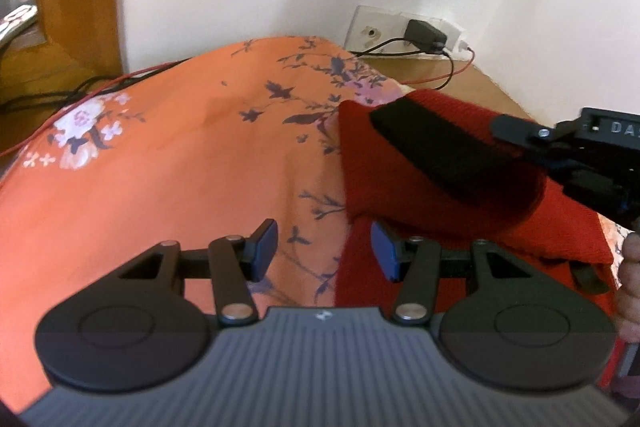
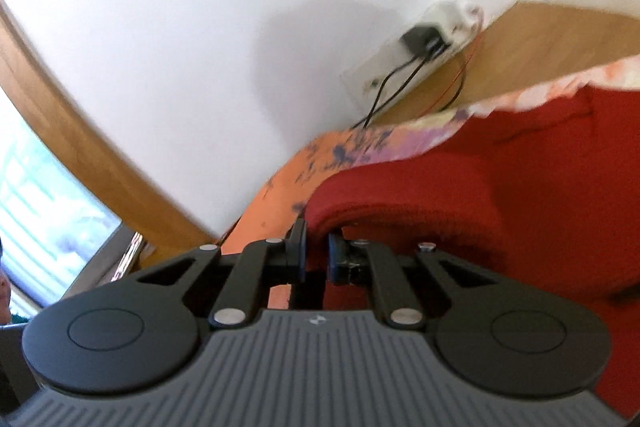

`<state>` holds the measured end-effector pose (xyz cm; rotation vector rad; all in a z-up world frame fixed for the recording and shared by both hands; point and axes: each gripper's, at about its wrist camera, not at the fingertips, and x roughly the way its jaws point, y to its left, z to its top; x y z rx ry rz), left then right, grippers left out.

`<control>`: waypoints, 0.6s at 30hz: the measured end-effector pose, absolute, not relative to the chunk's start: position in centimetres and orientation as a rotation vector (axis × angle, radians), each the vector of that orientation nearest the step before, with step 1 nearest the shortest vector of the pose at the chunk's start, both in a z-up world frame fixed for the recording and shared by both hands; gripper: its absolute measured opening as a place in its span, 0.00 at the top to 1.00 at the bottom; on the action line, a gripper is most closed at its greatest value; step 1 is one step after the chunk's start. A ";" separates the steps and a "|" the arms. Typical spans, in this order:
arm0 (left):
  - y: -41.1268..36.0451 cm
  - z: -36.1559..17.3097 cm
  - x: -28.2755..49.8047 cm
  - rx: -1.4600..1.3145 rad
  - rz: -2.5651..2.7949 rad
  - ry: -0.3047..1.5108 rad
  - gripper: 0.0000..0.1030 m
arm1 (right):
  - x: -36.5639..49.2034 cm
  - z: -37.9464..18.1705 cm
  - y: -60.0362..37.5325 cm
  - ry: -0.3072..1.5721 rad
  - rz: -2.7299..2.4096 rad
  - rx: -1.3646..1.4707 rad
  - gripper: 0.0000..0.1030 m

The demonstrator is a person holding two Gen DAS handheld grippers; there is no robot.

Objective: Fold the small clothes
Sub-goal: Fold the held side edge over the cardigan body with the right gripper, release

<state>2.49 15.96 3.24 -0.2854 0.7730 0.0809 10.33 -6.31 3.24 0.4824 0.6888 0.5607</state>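
Seemingly soft and floppy, the red knit garment (image 2: 520, 187) is pinched at its edge by the right tool (image 2: 316, 255); beside it, the left tool (image 1: 324, 251) gapes empty.

The left gripper (image 1: 324, 251) hovers with its jaws spread wide over an orange floral cloth (image 1: 172, 163), its right finger at the near edge of a red knitted garment (image 1: 420, 187) lying to the right. From the right, the right gripper (image 1: 516, 135) reaches in at the garment's black band (image 1: 440, 147), lifting a fold. Far behind, a black charger (image 1: 426, 34) sits in a wall socket (image 1: 372, 31).
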 end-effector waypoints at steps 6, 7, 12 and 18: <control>14.0 4.0 3.8 -0.246 0.036 0.753 0.48 | 9.5 3.9 -10.6 0.623 0.479 0.506 0.90; 13.7 4.2 4.0 -0.244 0.026 0.748 0.48 | 9.5 3.8 -11.4 0.619 0.459 0.519 0.90; 11.8 4.2 5.9 -0.226 -0.032 0.731 0.48 | 9.0 2.5 -14.7 0.615 0.362 0.594 0.90; 10.2 2.7 8.7 -0.211 -0.055 0.747 0.48 | 8.8 0.3 -17.8 0.624 0.239 0.644 0.90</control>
